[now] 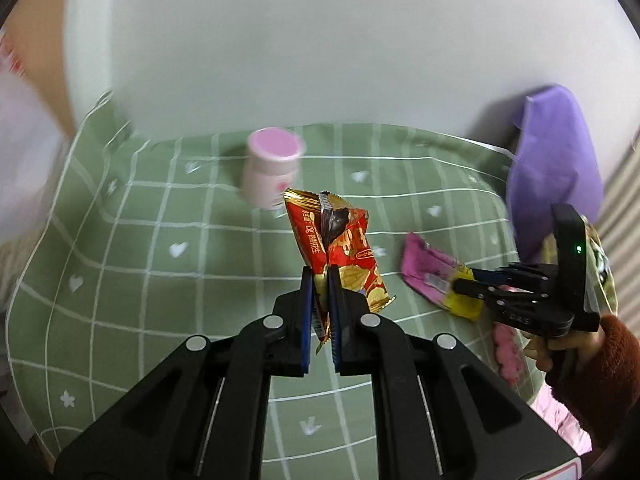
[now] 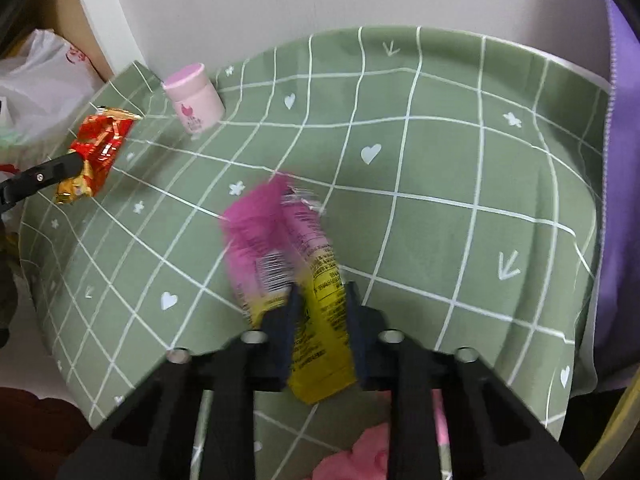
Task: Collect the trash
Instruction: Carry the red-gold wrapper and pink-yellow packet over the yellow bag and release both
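Your left camera sits just behind the left hand-held gripper (image 1: 320, 280) and looks down, close, across the green checked surface (image 1: 168, 280) toward its far edge by the white wall. Your right camera rides behind the right hand-held gripper (image 2: 320, 300), tipped down more. Both views share the surface, the pink jar (image 1: 272, 168) (image 2: 196, 98) and each other's wrapper.

Green checked cloth (image 2: 440, 160) (purple fabric (image 1: 556, 168) beside).
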